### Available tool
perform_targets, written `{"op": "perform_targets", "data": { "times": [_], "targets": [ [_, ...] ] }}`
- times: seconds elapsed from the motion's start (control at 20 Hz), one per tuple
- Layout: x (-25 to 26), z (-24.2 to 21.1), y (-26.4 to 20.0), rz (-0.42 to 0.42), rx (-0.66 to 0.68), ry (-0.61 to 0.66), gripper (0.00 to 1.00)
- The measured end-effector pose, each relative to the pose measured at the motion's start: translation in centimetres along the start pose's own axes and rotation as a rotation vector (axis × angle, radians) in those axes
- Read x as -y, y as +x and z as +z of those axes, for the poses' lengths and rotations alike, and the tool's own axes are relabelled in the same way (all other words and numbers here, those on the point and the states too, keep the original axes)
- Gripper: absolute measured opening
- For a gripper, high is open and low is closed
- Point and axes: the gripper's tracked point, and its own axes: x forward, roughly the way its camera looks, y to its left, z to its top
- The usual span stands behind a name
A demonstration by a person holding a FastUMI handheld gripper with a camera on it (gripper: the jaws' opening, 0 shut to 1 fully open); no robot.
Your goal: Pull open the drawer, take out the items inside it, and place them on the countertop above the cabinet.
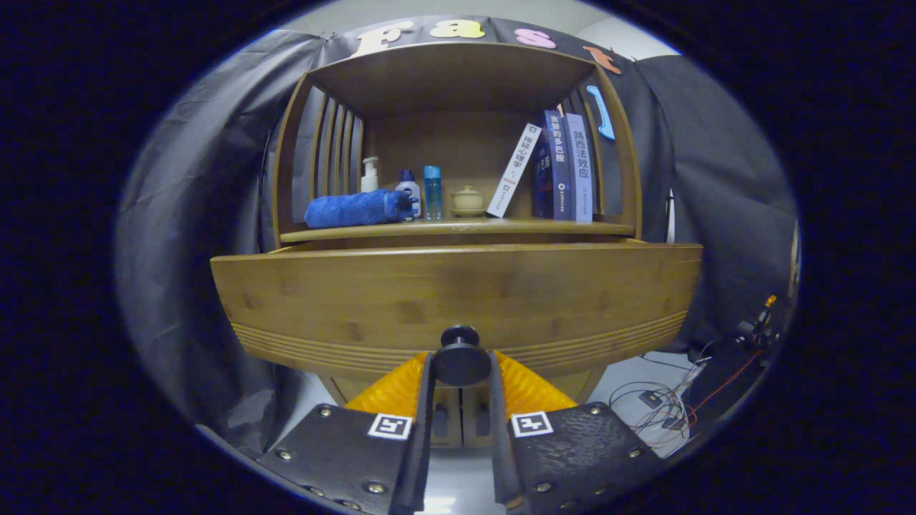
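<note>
Item: my tongs (461, 366). State: pinching the drawer's black round knob (460, 356), one finger on each side of it, both pressing.

Item: drawer (458, 304). Wooden front stands out from the cabinet, partly pulled. Its inside is hidden behind the front panel from where I look, so I cannot tell what lies in it.

Item: countertop (458, 227). The wooden shelf just above the drawer. Holds, in a row: a rolled blue towel (354, 209), a white pump bottle (369, 175), a small bottle with a blue cap (408, 189), a clear blue bottle (432, 192), a small lidded teapot (468, 201), one leaning white book (514, 170) and upright dark books (565, 166).

Risks, as I judge them:
- The knob is small and round; if I pull off-axis my fingers may slide off it.
- A hard tug may bring the drawer out too far or rock the cabinet, toppling the leaning book or the bottles.
- Free room on the countertop is scant; the gap in front of the teapot looks best, and crowding may knock something down.

Room: black cloth walls around the cabinet, pale floor below, loose wires (665, 404) and small devices lying on the floor beside the cabinet.
</note>
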Motion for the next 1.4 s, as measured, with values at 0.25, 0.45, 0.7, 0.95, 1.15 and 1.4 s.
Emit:
{"op": "perform_targets", "data": {
  "times": [0.25,0.45,0.7,0.95,1.15,1.4],
  "targets": [
    [0.3,-0.7,-3.5,-0.019,0.005,-0.073,0.36],
    [0.1,-0.9,-5.3,0.008,-0.002,0.033,0.05],
    [1.1,0.4,-6.3,-0.021,-0.026,0.088,0.64],
    [1.7,6.3,-8.1,-0.026,0.060,-0.001,1.00],
    [0.6,9.9,-8.4,0.008,0.075,-0.020,1.00],
    [-0.4,13.6,-6.6,0.010,0.066,-0.022,1.00]
  ]
}}
